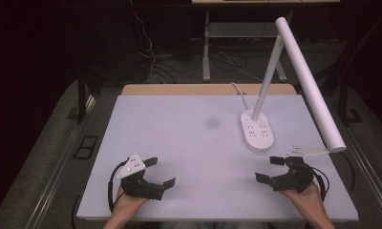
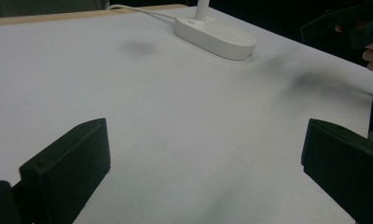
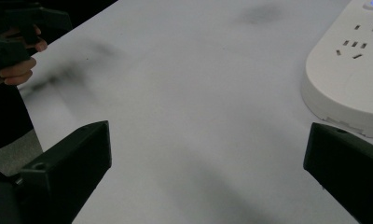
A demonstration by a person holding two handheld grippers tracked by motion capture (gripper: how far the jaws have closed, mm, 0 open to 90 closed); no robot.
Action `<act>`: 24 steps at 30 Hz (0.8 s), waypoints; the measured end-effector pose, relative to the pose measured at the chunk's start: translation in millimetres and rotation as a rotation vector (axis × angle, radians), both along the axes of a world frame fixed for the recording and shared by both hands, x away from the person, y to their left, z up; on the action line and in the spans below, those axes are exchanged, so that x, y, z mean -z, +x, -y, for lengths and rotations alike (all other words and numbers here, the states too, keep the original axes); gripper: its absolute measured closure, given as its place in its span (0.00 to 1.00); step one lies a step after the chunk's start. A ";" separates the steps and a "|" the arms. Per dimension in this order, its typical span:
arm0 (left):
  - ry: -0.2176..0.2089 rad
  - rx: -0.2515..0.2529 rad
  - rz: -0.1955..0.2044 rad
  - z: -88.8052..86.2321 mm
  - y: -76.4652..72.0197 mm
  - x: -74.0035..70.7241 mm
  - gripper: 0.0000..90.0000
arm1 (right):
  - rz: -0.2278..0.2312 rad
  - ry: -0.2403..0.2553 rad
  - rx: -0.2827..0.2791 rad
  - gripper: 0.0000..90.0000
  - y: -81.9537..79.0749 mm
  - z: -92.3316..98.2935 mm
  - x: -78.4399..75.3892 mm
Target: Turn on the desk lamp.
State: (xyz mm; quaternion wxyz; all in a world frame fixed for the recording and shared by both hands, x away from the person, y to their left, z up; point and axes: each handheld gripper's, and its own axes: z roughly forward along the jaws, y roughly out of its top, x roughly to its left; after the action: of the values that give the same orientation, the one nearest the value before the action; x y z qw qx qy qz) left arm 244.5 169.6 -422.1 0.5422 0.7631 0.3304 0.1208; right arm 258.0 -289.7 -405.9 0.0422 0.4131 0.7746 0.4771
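My left gripper (image 1: 161, 171) rests near the front left of the white table (image 1: 194, 143), open, with nothing between its jaws. My right gripper (image 1: 267, 169) sits at the front right, also open and empty, its jaws pointing left toward the other one. In the left gripper view the left gripper (image 2: 205, 140) spans bare table. The right gripper (image 3: 208, 140) does the same in the right gripper view. A white desk lamp stands on an oval base with sockets (image 1: 257, 131), just beyond the right gripper.
The lamp's long white head (image 1: 309, 81) slants out over the table's right side, above the right gripper. The lamp base (image 3: 352, 79) lies close to the right jaw. Its cord (image 2: 142, 11) runs off the far edge. A faint dark smudge (image 1: 211, 122) marks mid-table.
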 end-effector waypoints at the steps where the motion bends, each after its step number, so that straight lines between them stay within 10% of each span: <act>1: -0.001 -0.002 -0.001 0.1 0.0 0.2 0.00 | 0.003 -0.002 0.000 0.00 0.9 1.5 -0.3; 24: 0.013 -0.006 -0.007 0.0 -1.2 0.6 0.00 | -0.028 -0.007 -0.016 0.00 20.9 11.9 -16.7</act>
State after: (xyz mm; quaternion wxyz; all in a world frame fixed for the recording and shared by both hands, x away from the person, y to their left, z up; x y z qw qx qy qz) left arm 243.3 169.6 -422.7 0.5357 0.7659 0.3339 0.1220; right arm 278.9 -301.7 -389.3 0.0291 0.4136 0.7799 0.4688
